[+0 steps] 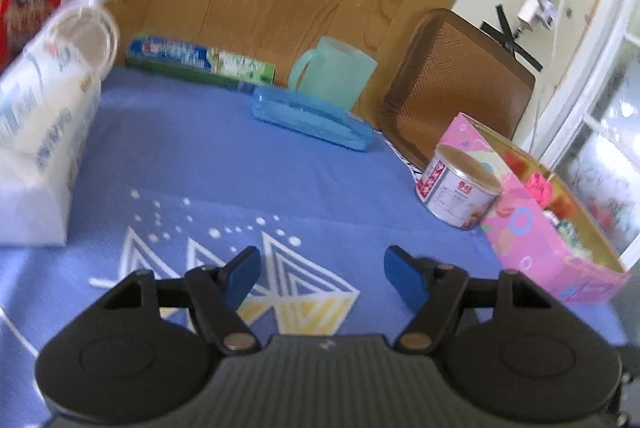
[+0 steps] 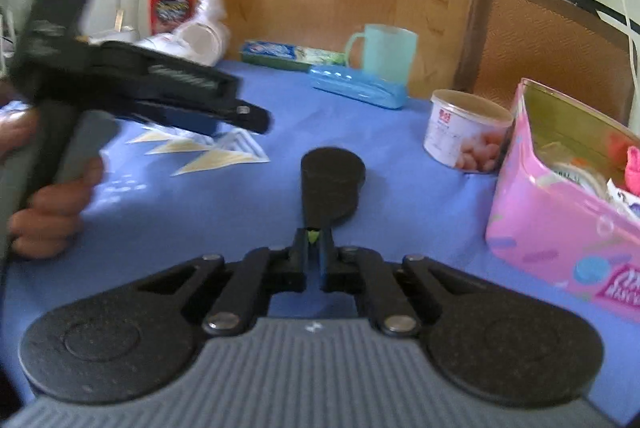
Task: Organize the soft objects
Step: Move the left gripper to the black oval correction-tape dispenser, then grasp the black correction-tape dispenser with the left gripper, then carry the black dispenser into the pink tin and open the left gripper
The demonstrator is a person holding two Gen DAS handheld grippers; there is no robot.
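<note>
Blue cloth [image 1: 248, 163] covers the bench. At its right edge a pink box [image 1: 532, 240] stands open with soft bits inside, a tin [image 1: 456, 191] touching its near wall. The left hand-held gripper [image 1: 320, 276] hangs over the cloth with fingers apart and nothing between them. The right hand-held gripper [image 2: 315, 252] has its fingers pressed together on the narrow end of a flat black paddle-shaped piece [image 2: 330, 179]; a sliver of green shows there. A tissue pack [image 1: 44, 131] sits far left.
</note>
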